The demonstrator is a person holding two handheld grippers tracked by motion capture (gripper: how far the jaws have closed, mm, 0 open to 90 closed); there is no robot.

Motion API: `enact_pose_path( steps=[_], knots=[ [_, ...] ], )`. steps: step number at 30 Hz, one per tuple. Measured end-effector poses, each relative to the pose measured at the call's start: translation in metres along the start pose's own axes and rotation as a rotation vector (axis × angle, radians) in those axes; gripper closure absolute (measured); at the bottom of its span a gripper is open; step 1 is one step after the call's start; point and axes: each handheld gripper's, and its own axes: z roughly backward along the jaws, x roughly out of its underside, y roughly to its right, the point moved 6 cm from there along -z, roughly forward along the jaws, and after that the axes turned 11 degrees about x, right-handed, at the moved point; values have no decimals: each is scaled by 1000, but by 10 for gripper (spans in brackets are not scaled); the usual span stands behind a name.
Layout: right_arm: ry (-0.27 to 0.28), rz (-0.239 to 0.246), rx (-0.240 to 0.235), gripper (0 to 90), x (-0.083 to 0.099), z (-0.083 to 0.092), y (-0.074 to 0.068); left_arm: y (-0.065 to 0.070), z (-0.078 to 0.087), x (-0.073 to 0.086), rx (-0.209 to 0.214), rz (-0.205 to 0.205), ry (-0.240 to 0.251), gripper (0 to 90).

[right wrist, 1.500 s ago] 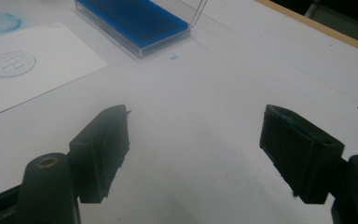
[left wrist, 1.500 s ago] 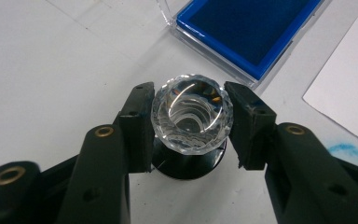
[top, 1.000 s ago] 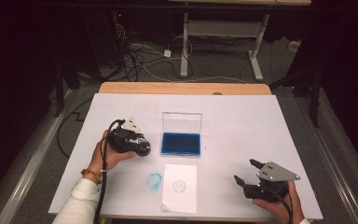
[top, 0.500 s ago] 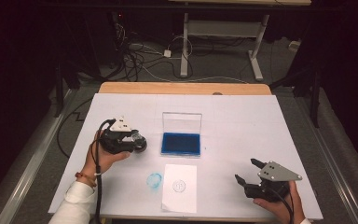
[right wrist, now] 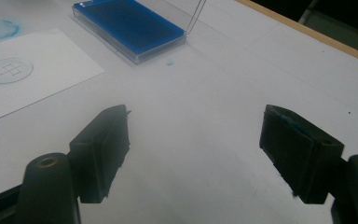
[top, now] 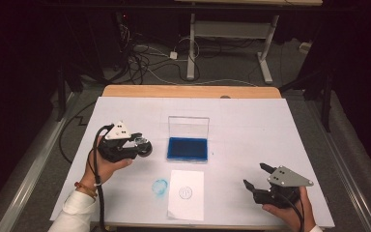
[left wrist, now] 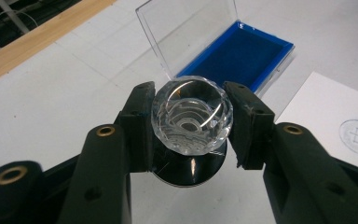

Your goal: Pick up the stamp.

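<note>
Stamp [left wrist: 192, 115] feels slick, hard, chip-prone left of the ink pad [top: 187, 149]; my left tongs [left wrist: 191, 122] pinch its faceted knob, right tongs [right wrist: 196, 154] gape empty.

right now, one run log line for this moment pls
left gripper: shut on clear faceted stamp | right gripper: open, holds nothing | ink pad case: lid up | paper: one round print

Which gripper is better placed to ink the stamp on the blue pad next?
Left. The left gripper is shut on the clear-handled stamp, close beside the open ink pad. The right gripper is open, empty and farther off.
</note>
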Motion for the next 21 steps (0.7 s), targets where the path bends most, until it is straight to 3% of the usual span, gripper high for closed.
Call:
enact_pose_path(
  steps=[12,21],
  knots=[
    [-5,3,-8,241,0,-3,0,9,8,-6,38,-12,36,547],
    [0,-5,-3,239,1,-1,0,22,8,-14,91,-30,61,546]
  ],
)
